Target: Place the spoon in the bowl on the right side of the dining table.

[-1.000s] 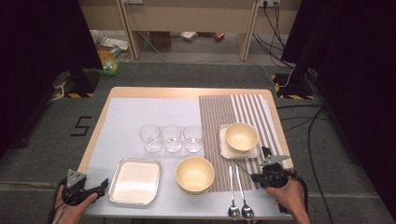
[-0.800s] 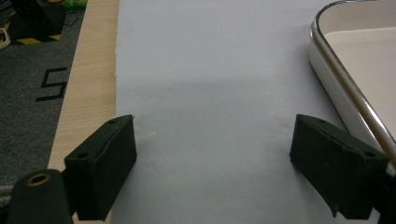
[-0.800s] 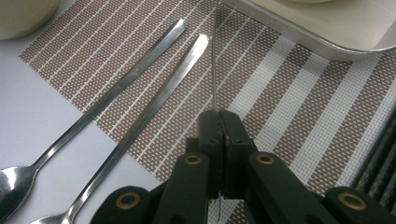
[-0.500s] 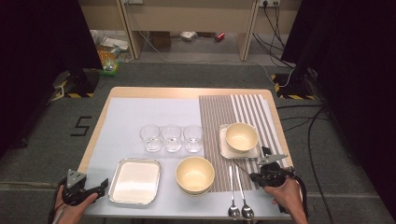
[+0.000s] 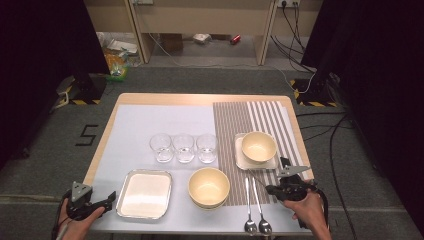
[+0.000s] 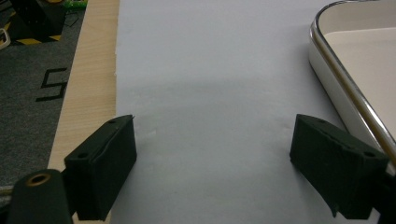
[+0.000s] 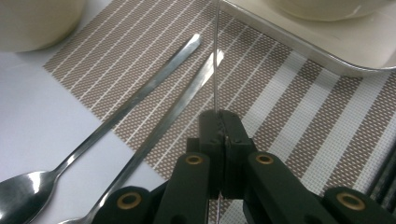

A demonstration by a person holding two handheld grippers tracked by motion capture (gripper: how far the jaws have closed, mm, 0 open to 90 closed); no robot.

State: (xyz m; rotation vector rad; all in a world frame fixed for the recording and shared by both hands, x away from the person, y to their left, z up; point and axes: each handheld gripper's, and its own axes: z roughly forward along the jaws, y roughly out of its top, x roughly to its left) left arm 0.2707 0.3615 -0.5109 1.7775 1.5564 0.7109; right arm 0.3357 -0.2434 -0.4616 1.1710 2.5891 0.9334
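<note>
Right gripper view: the right tongs (image 7: 220, 122) pinch a thin metal rod (image 7: 216, 56) above the striped placemat (image 7: 299, 112), beside two spoons (image 7: 154, 86). Left tongs (image 6: 212, 163) gape wide over the bench. A "5" (image 5: 88, 135) marks the floor.

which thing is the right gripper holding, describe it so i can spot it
Start at the striped placemat on the table's right side. Near its front edge, the right gripper is shut on a thin metal rod. Unlike the two spoons lying flat beside it, it is far thinner and pinched between the jaws.
</note>
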